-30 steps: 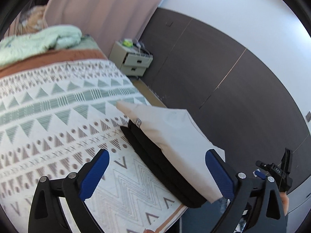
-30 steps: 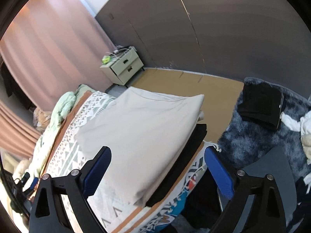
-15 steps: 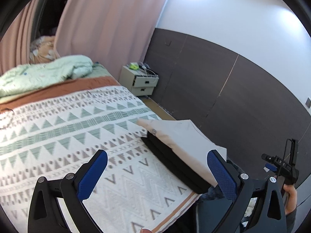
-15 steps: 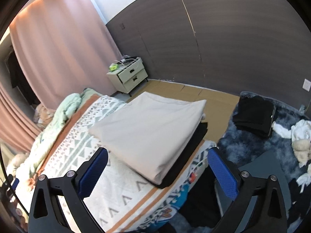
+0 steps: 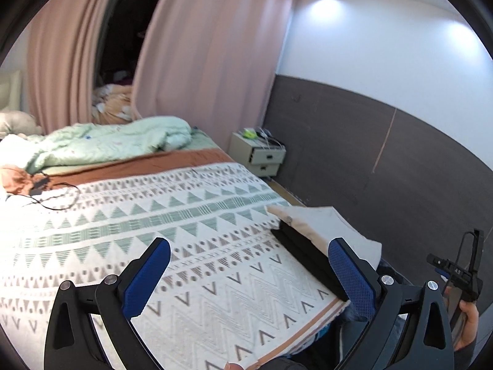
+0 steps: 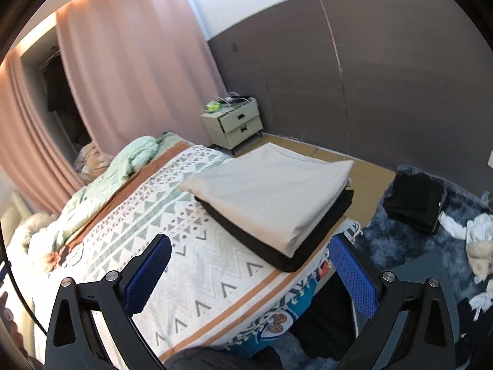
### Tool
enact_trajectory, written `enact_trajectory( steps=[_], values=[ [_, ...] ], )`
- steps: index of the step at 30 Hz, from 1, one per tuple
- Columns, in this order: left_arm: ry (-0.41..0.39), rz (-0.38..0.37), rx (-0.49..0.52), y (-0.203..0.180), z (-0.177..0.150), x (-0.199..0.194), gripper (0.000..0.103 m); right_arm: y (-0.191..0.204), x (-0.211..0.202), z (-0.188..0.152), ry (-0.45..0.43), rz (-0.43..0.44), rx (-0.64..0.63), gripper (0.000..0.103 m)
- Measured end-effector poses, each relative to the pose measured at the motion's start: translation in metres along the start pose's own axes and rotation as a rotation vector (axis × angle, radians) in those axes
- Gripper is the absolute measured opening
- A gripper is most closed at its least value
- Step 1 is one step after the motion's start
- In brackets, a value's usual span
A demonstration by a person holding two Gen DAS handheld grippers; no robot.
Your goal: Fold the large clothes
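Looking along my left gripper (image 5: 249, 274), I see both blue pads spread wide with nothing between them but the patterned bedspread (image 5: 129, 215) below. My right gripper (image 6: 251, 273) stands just as wide and grips nothing either.

The folded beige garment (image 6: 271, 194) lies flat on top of a folded black garment (image 6: 277, 256), the two stacked at the corner of the bed near its edge. In the right wrist view the whole stack shows; in the left wrist view my right-hand pad (image 5: 351, 277) covers its near end, and only a thin dark edge of the black piece shows under the beige one. What kind of clothes these are I cannot tell from the folds.

A rumpled green quilt (image 5: 114, 141) lies at the far end of the bed, and a thin black cable (image 5: 58, 197) curls on the bedspread near it. Behind the gap in the pink curtains (image 5: 209, 55) all is dark, and I cannot make out what is there. A nightstand (image 6: 237, 120) stands by the grey wall, with small things on top too small to name. On the shaggy blue rug (image 6: 400, 234) lies another dark folded pile (image 6: 416, 200) and some white cloth (image 6: 474, 234), partly cut off by the picture's rim. At the far right of the left wrist view, a hand (image 5: 465, 320) holds the other gripper's handle, mostly out of frame.
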State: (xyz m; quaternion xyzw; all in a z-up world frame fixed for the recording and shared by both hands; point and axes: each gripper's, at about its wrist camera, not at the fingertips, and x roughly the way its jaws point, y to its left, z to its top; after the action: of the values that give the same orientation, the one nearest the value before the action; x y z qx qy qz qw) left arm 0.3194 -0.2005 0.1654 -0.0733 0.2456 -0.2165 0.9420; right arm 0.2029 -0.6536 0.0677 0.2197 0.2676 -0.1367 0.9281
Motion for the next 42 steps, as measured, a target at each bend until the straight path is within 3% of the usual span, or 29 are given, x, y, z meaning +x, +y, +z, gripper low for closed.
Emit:
enact_trajectory(
  steps=[17, 24, 31, 42],
  values=[
    [-0.066, 0.111, 0.115, 0.019, -0.069, -0.126, 0.102, 0.052, -0.101, -0.089, -0.119, 0.085, -0.115, 0.103],
    [-0.102, 0.13, 0.137, 0.007, -0.11, -0.157, 0.102, 0.048, -0.123, -0.123, -0.13, 0.11, -0.142, 0.103],
    [-0.098, 0.123, 0.104, 0.0, -0.146, -0.184, 0.102, 0.029, -0.138, -0.16, -0.084, 0.112, -0.158, 0.103],
    [-0.146, 0.116, 0.051, -0.005, -0.22, -0.216, 0.102, 0.013, -0.156, -0.206, -0.118, 0.139, -0.214, 0.103]
  ],
)
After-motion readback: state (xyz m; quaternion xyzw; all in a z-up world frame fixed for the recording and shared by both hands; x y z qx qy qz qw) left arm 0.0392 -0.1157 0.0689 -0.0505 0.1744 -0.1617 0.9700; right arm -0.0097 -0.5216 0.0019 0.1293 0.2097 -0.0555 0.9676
